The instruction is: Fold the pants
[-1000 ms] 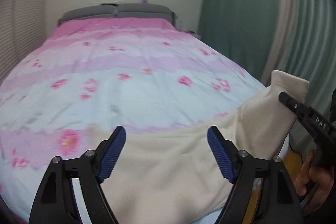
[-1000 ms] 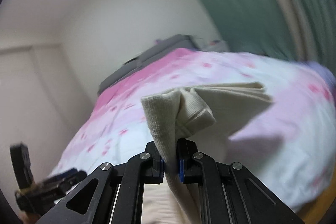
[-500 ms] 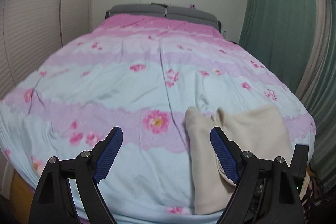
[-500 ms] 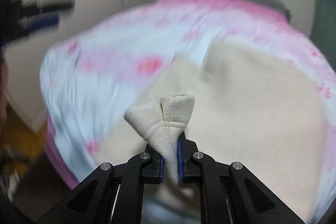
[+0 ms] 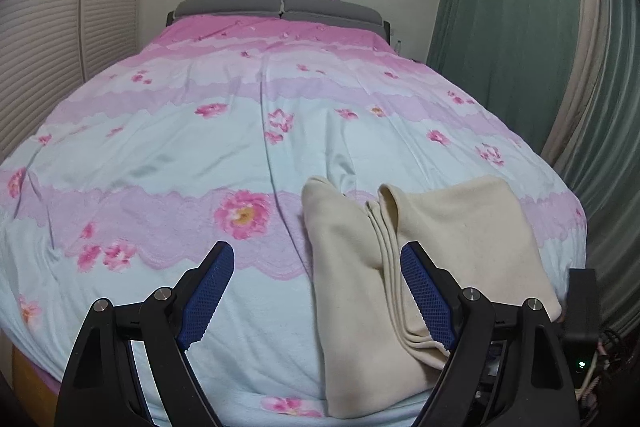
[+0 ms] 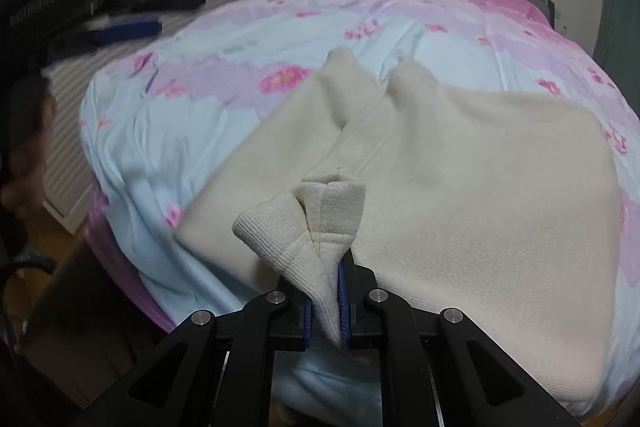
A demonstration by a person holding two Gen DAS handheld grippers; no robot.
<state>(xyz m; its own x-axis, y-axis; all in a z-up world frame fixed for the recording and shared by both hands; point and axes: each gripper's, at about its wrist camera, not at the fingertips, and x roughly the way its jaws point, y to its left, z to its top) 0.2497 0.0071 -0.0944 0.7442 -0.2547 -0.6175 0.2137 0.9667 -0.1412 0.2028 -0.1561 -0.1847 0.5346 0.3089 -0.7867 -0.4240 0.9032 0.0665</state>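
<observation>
Cream pants (image 5: pixel 460 227) lie folded in layers at the near right corner of the pink-and-blue floral bed (image 5: pixel 200 147). My left gripper (image 5: pixel 316 255) hovers open over the bed, its right finger above the pants' stacked edges, with nothing between its pads. In the right wrist view, my right gripper (image 6: pixel 325 291) sits low at the bed's edge. Its jaws are opening, with the ribbed cuff (image 6: pixel 312 223) of the pants (image 6: pixel 460 167) still pinched between the blue pads. The left gripper (image 6: pixel 120 15) shows blurred at the upper left there.
A grey headboard (image 5: pixel 280 7) stands at the far end of the bed. Green curtains (image 5: pixel 500 27) hang on the right and slatted wardrobe doors (image 5: pixel 52 27) on the left. A person's hand (image 6: pixel 24 155) is at the left, over wooden floor.
The right gripper swung the held cuff over and down, laying the raised pants leg flat on the bed. The left gripper drifted left, away from over the pants.
</observation>
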